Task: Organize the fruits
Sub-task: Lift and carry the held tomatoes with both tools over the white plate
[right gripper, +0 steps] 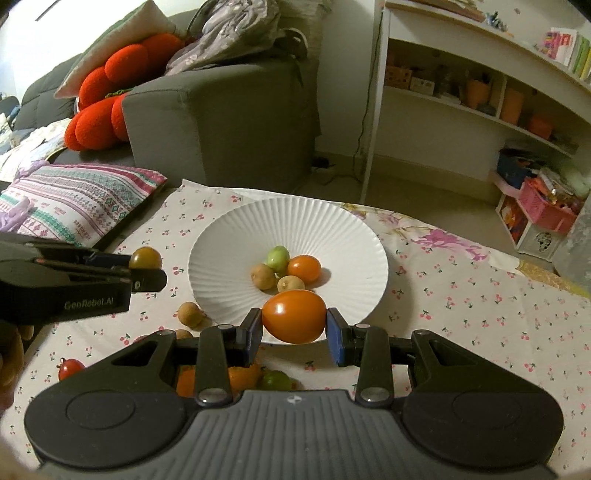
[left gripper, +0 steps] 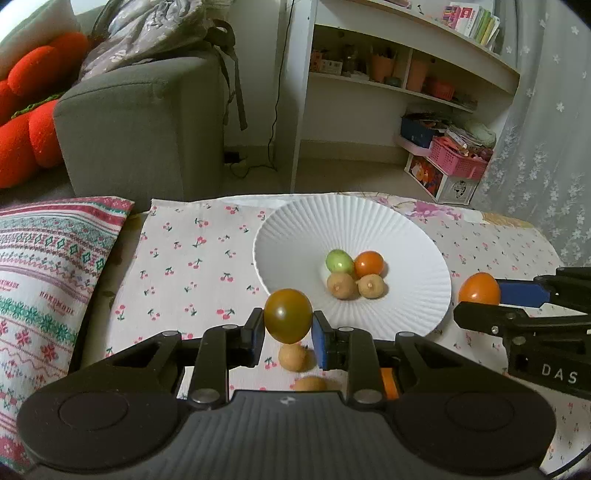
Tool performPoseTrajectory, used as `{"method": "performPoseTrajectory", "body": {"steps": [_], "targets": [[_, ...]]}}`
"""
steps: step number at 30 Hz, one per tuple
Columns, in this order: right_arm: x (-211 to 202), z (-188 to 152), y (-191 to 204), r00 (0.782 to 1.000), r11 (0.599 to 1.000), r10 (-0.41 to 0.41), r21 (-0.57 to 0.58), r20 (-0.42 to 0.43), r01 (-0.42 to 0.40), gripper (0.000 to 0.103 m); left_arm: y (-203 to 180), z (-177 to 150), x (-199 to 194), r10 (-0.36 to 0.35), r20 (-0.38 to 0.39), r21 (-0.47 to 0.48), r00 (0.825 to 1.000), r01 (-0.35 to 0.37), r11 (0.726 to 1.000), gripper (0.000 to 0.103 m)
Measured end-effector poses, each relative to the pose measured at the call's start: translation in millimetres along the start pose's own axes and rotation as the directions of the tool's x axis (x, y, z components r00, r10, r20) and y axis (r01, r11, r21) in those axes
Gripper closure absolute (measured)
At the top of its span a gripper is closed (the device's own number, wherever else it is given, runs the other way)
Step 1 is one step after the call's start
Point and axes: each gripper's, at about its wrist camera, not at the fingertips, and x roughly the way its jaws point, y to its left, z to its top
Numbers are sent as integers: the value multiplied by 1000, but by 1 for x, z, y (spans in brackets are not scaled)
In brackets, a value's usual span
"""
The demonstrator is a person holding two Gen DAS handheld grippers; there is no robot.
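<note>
At the lower centre of the left wrist view, the left gripper (left gripper: 288, 332) pinches a brownish-green tomato (left gripper: 288, 315) in front of the near rim of the white ribbed plate (left gripper: 295, 229). The right gripper (right gripper: 294, 326) pinches an orange tomato (right gripper: 294, 316) at lower centre of its view, over the plate's near edge. In the plate's middle lie a green fruit (left gripper: 339, 260), an orange cherry tomato (left gripper: 369, 264) and two tan longans (left gripper: 341, 285), bunched together.

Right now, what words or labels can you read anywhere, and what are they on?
"GenRobot.AI": side of the left tool.
"DAS": side of the right tool.
"HANDMADE": striped cushion, repeated; its smaller lettering is blurred.
Books and boxes on the white shelf: too small to read.
</note>
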Motion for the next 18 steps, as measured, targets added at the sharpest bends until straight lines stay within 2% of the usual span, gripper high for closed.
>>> {"method": "performPoseTrajectory", "body": {"steps": [5, 8, 18], "targets": [[5, 8, -25, 1000, 995, 32, 90, 1, -32, 70, -5, 9, 6, -16, 14, 25, 1000, 16, 1000, 90], [16, 9, -36, 999, 992, 34, 119, -20, -31, 69, -8, 10, 15, -41, -7, 41, 999, 41, 998, 89], [42, 3, -21, 997, 997, 54, 62, -54, -51, 69, -12, 10, 52, -70, -55, 80, 996, 74, 994, 89]]}}
